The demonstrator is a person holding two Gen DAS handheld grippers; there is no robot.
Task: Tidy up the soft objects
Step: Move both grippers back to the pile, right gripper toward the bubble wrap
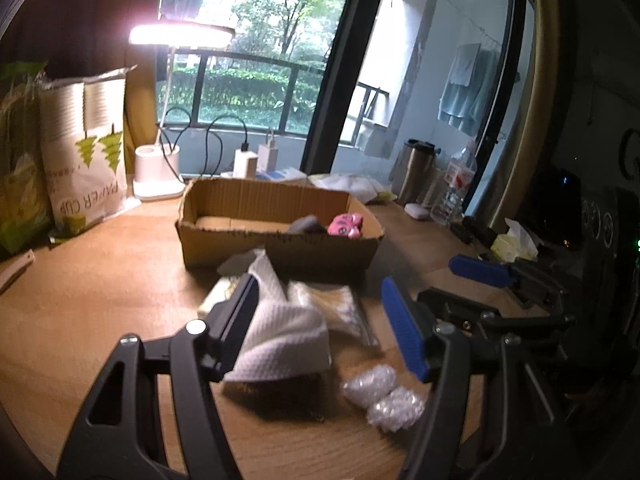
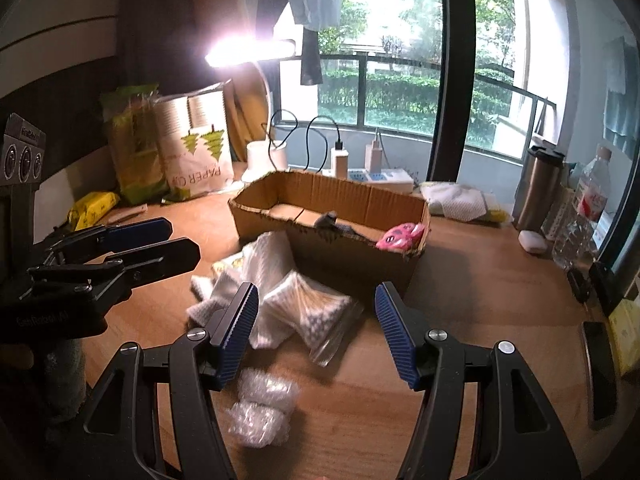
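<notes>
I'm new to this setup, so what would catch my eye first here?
The glaring lamp at the back of the desk, then the cardboard box in the middle with a pink toy inside. In front lies a heap of white cloth and bubble wrap, with both grippers' fingers open above it.

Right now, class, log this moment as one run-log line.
left tongs: open, empty | right tongs: open, empty | white cloth: on table | cardboard box: holds pink toy

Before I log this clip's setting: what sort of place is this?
Probably a home, at a wooden desk beside a balcony window. Laundry hangs outside, a desk lamp is lit, and chargers sit behind the cardboard box.
</notes>
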